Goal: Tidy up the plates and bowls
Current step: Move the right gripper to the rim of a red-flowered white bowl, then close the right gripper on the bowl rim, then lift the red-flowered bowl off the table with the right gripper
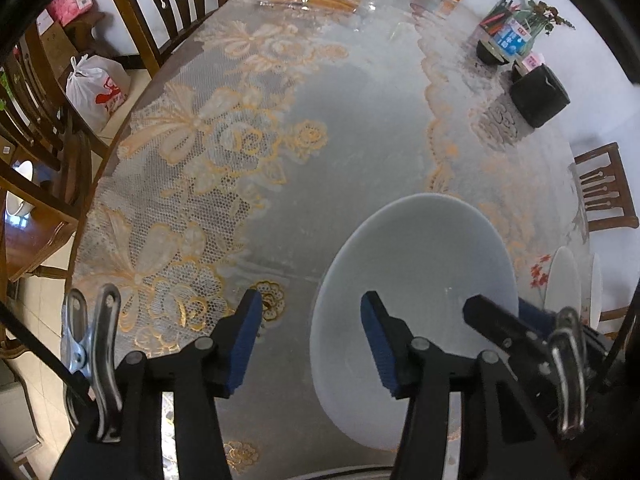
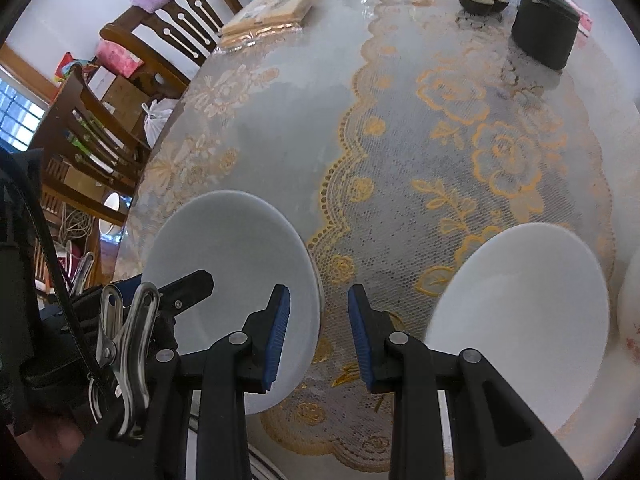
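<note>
With both jaws spread and empty, I'm reaching for the white plate (image 1: 416, 280) on the desk (image 1: 320, 140); next I must straddle its rim.

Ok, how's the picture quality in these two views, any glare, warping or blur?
Left wrist view: strong fisheye bending of the table edge, white plate softly washed out, black corners. Right wrist view: same warping, glare on the glossy far tabletop, right-hand plate rim slightly blurred.

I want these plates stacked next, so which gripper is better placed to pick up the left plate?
Left. The left gripper is open with one finger already over the plate, straddling its rim.
</note>
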{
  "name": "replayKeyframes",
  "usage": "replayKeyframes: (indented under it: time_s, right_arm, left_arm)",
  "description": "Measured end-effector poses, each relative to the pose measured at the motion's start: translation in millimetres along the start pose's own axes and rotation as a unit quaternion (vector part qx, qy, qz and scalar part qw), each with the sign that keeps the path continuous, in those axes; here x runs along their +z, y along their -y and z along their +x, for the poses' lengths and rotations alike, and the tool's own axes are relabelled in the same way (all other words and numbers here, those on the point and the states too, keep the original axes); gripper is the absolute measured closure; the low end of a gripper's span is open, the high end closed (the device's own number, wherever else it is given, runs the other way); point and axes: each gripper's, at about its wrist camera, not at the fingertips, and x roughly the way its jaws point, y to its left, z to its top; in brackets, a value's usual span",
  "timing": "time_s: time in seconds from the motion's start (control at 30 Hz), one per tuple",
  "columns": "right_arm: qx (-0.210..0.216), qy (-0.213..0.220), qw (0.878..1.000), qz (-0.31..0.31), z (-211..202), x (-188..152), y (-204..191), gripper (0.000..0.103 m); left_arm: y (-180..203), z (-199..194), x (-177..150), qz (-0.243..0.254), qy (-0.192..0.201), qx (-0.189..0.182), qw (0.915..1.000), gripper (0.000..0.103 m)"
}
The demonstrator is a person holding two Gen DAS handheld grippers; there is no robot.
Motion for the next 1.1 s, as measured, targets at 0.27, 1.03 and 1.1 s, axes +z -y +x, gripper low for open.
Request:
replayKeyframes:
  time_s: [0.27,1.03,1.1]
  right_arm:
    - [-0.020,0.005,0.999,-0.029,7.7,0.0,-12.9,0.081]
    - [0.009,0.020,1.000,-0.010,-12.7,4.9,-7.0,0.096]
    - [0.006,0.024,1.000,-0.012,-16.7,4.3,-9.2,0.096]
  left_arm:
    - [3.3,12.0,-1.3,0.006,-0.007,0.002,1.0000,0.052]
    - [-8.1,-28.4,0.8,-0.009,0.048,-0.059,0.9971,0.090]
    - [-5.8,-33.5,1.3,-0.003,0.052,-0.054,0.9972,0.090]
